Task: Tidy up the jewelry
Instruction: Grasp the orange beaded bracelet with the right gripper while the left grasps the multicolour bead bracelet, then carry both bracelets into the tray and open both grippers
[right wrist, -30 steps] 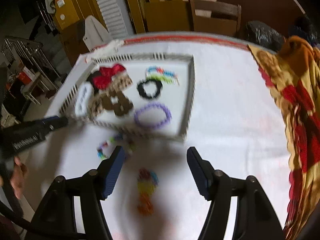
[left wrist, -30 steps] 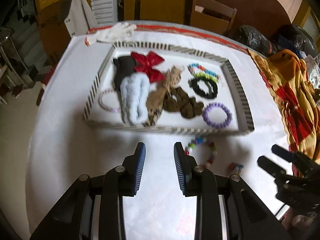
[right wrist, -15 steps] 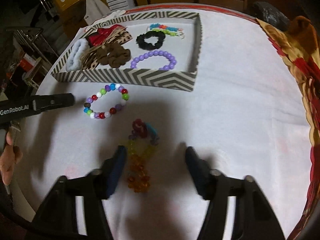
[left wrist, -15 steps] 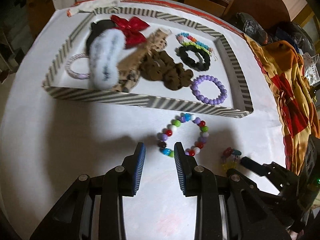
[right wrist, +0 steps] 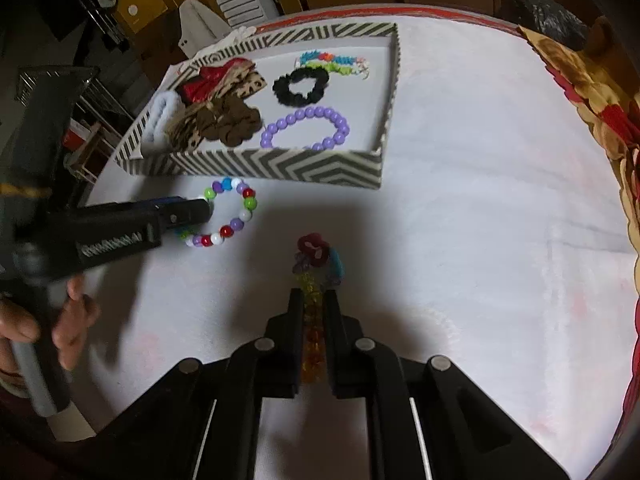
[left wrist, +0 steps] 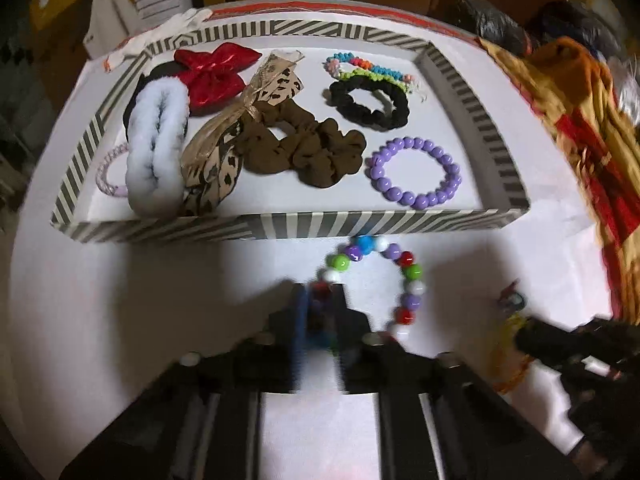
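Observation:
A bracelet of mixed coloured beads (left wrist: pixel 412 276) lies on the white tablecloth just in front of the striped tray (left wrist: pixel 280 226). My left gripper (left wrist: pixel 322 292) is shut on its near-left beads; in the right wrist view the left gripper (right wrist: pixel 204 210) pinches the bracelet (right wrist: pixel 240 224) from the left. A rainbow bead bracelet (right wrist: pixel 316 256), red at the far end and amber near me, lies stretched out. My right gripper (right wrist: pixel 313 296) is closing on it, pads against its yellow-amber part. The left wrist view shows the right gripper (left wrist: pixel 532 334) at the lower right.
The tray (right wrist: pixel 280 166) holds a purple bead bracelet (left wrist: pixel 416 201), black scrunchie (left wrist: pixel 360 114), brown scrunchie (left wrist: pixel 312 152), white fluffy band (left wrist: pixel 156 148), red bow (left wrist: pixel 212 72) and more. An orange-red cloth (left wrist: pixel 580 120) covers the table's right edge. A hand (right wrist: pixel 68 320) grips the left tool.
Both grippers have dropped toward the table and closed. The left one now pinches the mixed-bead bracelet; the right one has closed around the rainbow bracelet.

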The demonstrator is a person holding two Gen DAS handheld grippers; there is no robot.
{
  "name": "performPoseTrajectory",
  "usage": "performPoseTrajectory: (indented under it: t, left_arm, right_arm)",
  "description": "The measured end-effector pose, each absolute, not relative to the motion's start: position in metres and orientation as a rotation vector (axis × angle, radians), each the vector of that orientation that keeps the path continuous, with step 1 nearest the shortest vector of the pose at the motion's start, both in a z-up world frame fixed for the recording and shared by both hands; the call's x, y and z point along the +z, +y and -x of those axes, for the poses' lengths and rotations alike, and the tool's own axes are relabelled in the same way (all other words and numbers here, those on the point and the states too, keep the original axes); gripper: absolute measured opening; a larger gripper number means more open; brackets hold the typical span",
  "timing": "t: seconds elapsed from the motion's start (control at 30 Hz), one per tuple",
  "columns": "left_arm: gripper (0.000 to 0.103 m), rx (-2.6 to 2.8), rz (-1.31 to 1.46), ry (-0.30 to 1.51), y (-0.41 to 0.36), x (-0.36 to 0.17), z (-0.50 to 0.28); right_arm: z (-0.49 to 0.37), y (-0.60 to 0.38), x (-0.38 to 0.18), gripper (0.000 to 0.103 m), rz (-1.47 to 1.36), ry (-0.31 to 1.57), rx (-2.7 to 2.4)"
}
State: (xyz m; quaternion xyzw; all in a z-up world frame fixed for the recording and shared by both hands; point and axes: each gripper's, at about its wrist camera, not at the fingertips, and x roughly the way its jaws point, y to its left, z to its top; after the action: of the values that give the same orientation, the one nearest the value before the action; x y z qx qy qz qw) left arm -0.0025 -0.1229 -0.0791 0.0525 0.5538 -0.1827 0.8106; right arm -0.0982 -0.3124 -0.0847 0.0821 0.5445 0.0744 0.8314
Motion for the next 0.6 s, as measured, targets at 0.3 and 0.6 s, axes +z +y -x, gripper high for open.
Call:
performPoseTrajectory:
  t: [0.3, 0.6]
  left_arm:
    - [0.001, -0.471, -0.055, 1.174, -0.105, -0.042, 0.008]
    - [0.001, -0.498, -0.047, 1.099, -0.100, 0.013, 0.003]
  right_arm:
    - [0.100, -0.319, -0.050, 0.009, -0.226, 1.089, 0.201]
    - [0.095, -0.322, -0.012, 0.009, -0.277, 1.014, 0.233]
